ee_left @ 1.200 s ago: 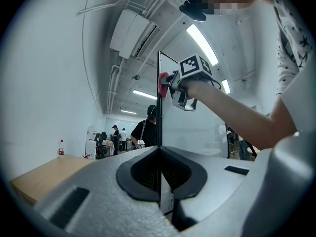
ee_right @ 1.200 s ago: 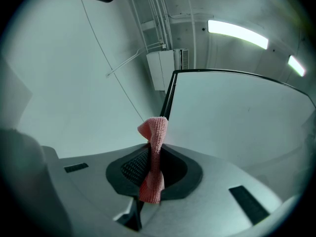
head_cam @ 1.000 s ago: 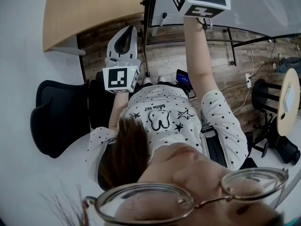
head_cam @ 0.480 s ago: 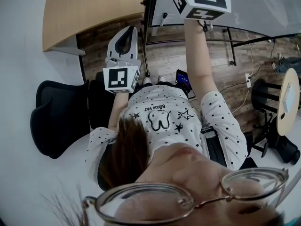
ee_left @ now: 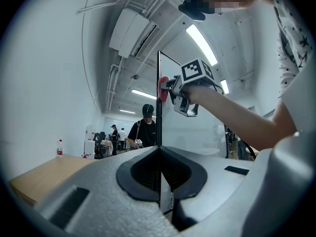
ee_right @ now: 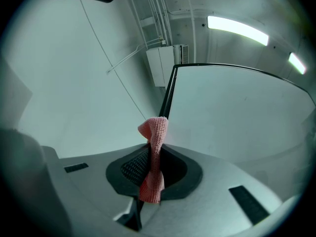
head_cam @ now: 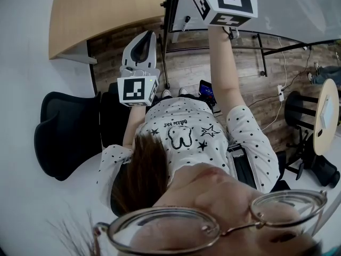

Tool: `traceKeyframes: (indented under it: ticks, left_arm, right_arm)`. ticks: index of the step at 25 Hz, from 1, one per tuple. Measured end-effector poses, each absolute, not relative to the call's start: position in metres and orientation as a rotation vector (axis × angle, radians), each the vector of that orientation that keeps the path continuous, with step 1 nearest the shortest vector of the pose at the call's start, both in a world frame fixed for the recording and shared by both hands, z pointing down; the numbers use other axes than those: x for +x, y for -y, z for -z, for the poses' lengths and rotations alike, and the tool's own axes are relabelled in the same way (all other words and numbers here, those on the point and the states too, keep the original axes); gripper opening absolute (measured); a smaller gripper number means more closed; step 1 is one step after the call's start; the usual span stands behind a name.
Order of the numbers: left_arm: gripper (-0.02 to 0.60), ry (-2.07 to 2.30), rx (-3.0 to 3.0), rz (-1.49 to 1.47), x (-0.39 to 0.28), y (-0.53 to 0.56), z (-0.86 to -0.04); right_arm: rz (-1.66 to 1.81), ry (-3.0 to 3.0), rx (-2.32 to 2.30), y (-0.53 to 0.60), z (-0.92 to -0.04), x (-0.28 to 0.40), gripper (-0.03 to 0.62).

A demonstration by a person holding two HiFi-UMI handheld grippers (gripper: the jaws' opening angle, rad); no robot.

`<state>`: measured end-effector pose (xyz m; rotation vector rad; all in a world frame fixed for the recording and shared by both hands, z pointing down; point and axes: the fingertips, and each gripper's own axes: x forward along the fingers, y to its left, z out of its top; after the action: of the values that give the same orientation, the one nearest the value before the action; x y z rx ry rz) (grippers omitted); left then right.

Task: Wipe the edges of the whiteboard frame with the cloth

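The whiteboard point(ee_right: 237, 112) has a thin black frame point(ee_right: 170, 90). My right gripper point(ee_right: 152, 168) is shut on a pink cloth point(ee_right: 157, 130), whose top end presses against the frame's side edge. From the left gripper view, the same cloth point(ee_left: 163, 89) sits on the frame point(ee_left: 159, 68) high up, with the right gripper point(ee_left: 180, 90) behind it. In the head view only the right gripper's marker cube point(head_cam: 224, 1) shows, raised at arm's length. My left gripper point(head_cam: 144, 39) hangs lower, left of the frame point(head_cam: 167, 15), its jaws closed and empty point(ee_left: 159, 154).
A wooden table point(head_cam: 96, 15) stands left of the board and a black chair point(head_cam: 64, 132) behind me on the left. A small round table point(head_cam: 325, 116) and floor cables point(head_cam: 279, 92) lie to the right. Several people point(ee_left: 145, 127) stand in the far room.
The right gripper's cube has shifted slightly down along the frame in the head view. The left gripper has stayed almost still.
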<state>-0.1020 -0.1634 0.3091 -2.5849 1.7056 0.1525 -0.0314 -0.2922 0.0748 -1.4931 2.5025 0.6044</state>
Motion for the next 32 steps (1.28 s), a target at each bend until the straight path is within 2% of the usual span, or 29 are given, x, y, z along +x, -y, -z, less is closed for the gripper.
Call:
traceKeyframes:
  ticks: [32]
  left_arm:
    - [0.017,-1.685,-2.593,-0.128,-0.110,0.158,-0.319]
  right_arm:
    - [-0.546,-2.550,-1.571,0.300,-0.140,-0.028,0.031]
